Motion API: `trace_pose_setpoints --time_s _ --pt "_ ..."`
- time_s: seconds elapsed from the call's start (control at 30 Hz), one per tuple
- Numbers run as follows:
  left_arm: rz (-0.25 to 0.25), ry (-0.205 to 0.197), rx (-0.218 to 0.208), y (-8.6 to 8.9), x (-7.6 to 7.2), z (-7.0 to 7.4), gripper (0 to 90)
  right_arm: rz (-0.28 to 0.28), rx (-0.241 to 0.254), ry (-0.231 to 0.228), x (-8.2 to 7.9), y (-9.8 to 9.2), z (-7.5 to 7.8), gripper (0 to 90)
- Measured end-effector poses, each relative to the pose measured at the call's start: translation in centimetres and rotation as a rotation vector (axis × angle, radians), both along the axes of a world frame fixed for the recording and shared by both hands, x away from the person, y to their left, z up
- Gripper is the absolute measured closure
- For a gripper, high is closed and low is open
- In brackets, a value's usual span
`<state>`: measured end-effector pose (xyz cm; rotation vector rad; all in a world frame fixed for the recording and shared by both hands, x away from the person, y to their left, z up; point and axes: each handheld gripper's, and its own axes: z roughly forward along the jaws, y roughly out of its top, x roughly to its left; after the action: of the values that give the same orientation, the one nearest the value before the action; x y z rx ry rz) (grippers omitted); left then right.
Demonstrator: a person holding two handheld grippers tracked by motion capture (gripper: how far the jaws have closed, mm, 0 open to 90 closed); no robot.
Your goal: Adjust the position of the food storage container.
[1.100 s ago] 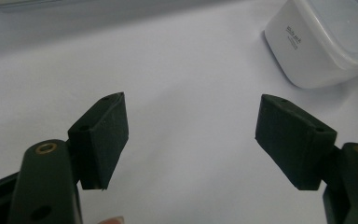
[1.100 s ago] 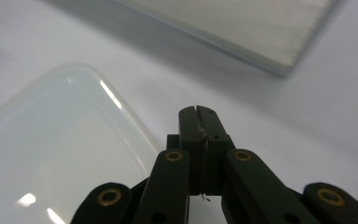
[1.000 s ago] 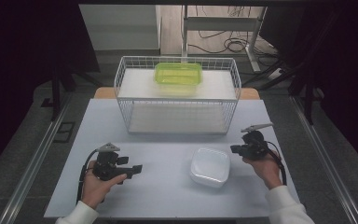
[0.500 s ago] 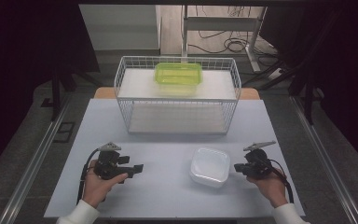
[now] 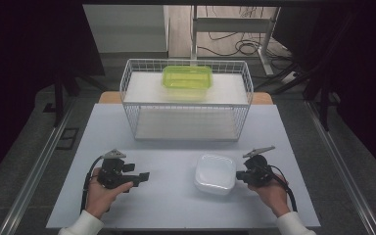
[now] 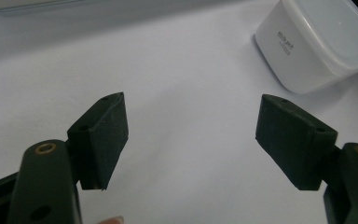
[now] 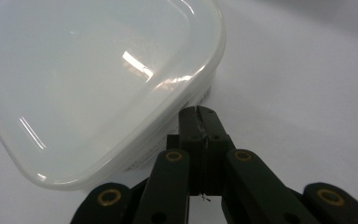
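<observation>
A lidded container [image 5: 215, 173] sits on the counter [image 5: 176, 205] near my edge, right of the middle. My right gripper [image 5: 241, 176] lies just to its right, jaws closed together at its side wall. My left gripper [image 5: 142, 177] rests well to its left, jaws spread with nothing between them. Behind them stands a wire basket [image 5: 127, 83], with another tub [image 5: 187, 82] in its far part.

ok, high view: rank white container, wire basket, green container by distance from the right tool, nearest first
From the right tool:
1. white container, right beside its tip, on the near table.
2. wire basket, mid-table, beyond it.
3. green container, at the basket's far end.
</observation>
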<state>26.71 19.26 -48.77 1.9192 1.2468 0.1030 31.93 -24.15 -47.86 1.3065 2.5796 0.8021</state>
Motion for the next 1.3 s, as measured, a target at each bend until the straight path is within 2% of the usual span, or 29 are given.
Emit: trace_pose_setpoints --time_s 0.17,0.33,0.57,0.8,0.93,1.3 --pt "0.000 0.000 -0.001 0.0 0.1 0.0 24.5 0.032 -0.010 -0.001 0.5 1.8 -0.4 89.1" --pt "-0.002 0.001 0.000 0.1 0.0 0.0 24.5 0.047 0.001 -0.005 1.0 3.3 -0.3 89.1" --pt "-0.002 0.000 0.000 0.1 0.1 0.0 24.5 0.068 0.007 -0.010 1.3 5.5 -0.5 89.1" --pt "-0.001 0.000 -0.001 0.1 0.0 0.0 24.5 0.116 0.014 -0.014 1.2 8.0 -0.6 89.1" --pt "0.002 -0.002 -0.004 0.1 0.0 0.0 24.5 0.123 0.020 -0.015 1.3 8.7 -0.6 89.1" --pt "0.005 -0.002 -0.007 0.0 0.0 0.1 24.5 0.130 0.045 -0.013 1.2 8.9 -0.7 89.1"
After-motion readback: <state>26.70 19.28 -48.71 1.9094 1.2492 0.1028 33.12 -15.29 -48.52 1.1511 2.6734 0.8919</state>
